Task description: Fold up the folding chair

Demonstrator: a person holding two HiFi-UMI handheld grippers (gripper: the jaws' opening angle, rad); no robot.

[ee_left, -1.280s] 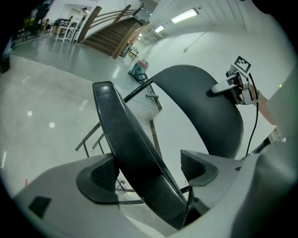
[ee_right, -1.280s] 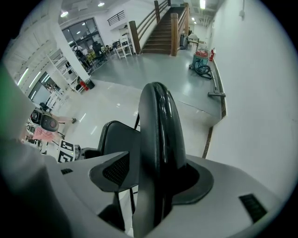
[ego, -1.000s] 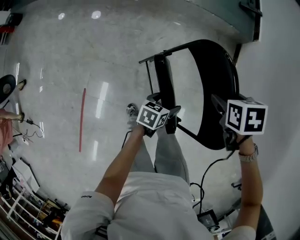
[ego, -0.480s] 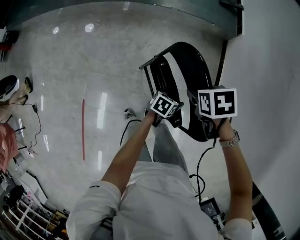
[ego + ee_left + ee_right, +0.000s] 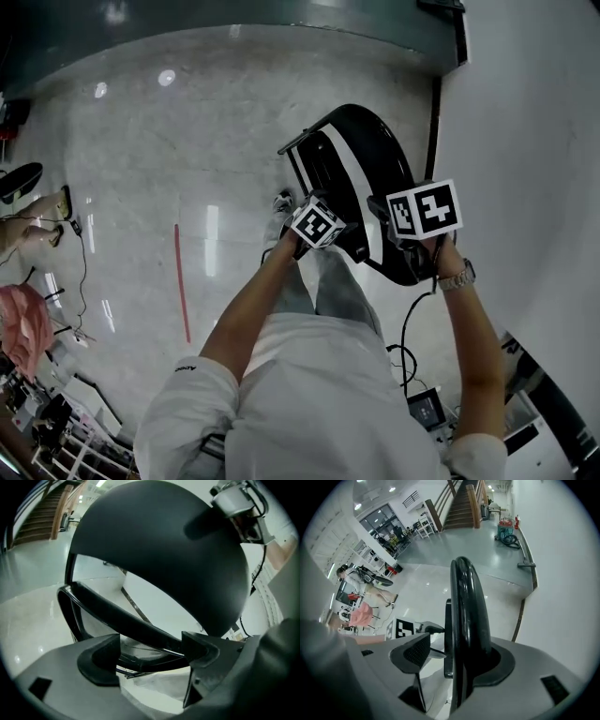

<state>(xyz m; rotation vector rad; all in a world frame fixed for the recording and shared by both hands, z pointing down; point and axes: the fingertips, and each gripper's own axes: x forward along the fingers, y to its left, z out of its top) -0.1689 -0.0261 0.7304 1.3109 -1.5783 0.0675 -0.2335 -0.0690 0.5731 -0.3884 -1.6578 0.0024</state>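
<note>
Chair [image 5: 361, 173] is standing on the floor just beside the wall [image 5: 525, 141], with its flat side roughly along the wall. It's all glossy black: round panels on a thin tube frame. Looks mostly folded to me, but there's a wedge of gap left between the panels.

The right gripper [image 5: 459, 656] is the one nearer the wall. It straddles the top edge of the wall-side panel, which runs straight up between its jaws, edge-on. The wall-side jaw sits against the panel, and the other looks just off it, so it's more cradled than clamped.

The left gripper [image 5: 150, 656] is on the side away from the wall with its jaws wide apart. A curved black rim lies crosswise over the gap between them, so nothing is pinched.

I'd guess the next bit is the left one pushing that rim toward the wall while the right one steadies the top.
</note>
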